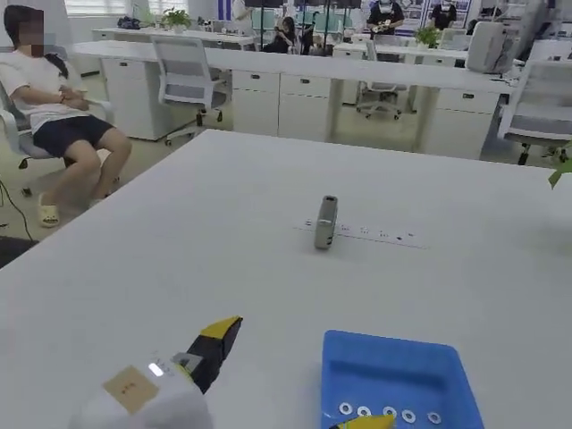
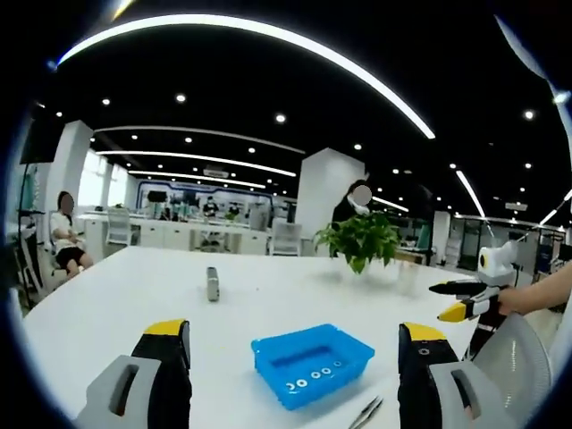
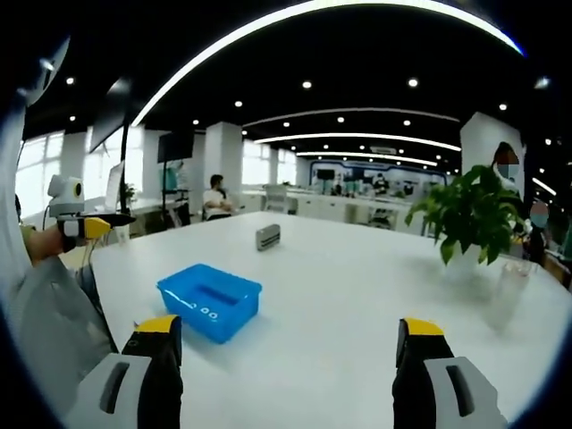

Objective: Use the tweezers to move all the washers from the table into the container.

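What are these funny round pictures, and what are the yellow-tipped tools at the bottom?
A person holds a grabbing tool in each hand and wears a camera on the head. The square picture comes from that head camera. The round ones come from little cameras riding on the left tool and the right tool; both are open, holding nothing. On the white table sit a blue container with small washers inside, tweezers near it, a grey gadget and a potted plant.

A small grey box [image 1: 326, 222] lies on the white table [image 1: 223, 232]. From it, a seated person [image 1: 54, 107] is at ten o'clock, an office chair [image 1: 188, 76] at eleven, and a potted plant [image 2: 362, 239] toward three.
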Tool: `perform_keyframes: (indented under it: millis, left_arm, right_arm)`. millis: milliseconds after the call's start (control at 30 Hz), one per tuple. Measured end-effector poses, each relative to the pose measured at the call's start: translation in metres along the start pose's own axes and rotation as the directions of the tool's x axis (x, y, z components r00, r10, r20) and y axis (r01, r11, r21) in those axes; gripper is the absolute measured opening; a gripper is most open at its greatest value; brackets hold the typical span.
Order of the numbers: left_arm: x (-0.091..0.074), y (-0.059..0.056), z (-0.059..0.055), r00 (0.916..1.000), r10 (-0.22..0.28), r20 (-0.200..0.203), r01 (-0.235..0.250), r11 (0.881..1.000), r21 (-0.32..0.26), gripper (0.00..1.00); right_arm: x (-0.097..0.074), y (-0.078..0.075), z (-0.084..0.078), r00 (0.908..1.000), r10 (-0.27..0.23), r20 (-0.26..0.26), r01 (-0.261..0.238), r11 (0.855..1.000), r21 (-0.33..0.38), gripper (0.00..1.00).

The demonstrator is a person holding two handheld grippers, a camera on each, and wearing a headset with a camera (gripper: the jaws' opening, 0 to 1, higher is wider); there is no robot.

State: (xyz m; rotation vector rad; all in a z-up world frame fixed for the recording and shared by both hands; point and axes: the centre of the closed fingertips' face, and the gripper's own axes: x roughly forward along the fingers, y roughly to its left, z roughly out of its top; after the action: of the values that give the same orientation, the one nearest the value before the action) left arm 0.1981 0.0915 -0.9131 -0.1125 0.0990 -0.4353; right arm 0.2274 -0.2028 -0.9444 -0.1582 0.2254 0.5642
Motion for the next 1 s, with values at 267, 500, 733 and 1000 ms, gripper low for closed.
perform_keyframes:
  millis: [267, 500, 733, 1000]
  left_arm:
    - [0.0, 0.006, -0.008, 0.9984, 0.039, -0.041, -0.038, 0.999, 0.035, 0.99]
    - [0.0, 0.006, -0.012, 0.9964, 0.046, -0.07, -0.041, 0.996, 0.073, 0.99]
    - [0.0, 0.005, -0.014, 0.9956, 0.042, -0.084, -0.033, 0.994, 0.101, 0.96]
    - [0.0, 0.005, -0.015, 0.9946, 0.053, -0.089, -0.043, 0.993, 0.113, 0.96]
  right_arm:
    - [0.001, -0.003, 0.0, 0.9998, -0.022, 0.001, 0.022, 1.0, 0.0, 0.99]
    - [0.002, 0.001, -0.003, 0.9997, -0.007, -0.023, 0.006, 1.0, -0.016, 0.99]
    - [0.001, 0.004, 0.004, 0.9999, 0.002, 0.012, -0.003, 1.0, 0.011, 0.99]
    - [0.001, 0.002, -0.002, 0.9998, -0.01, -0.019, 0.01, 1.0, 0.014, 0.99]
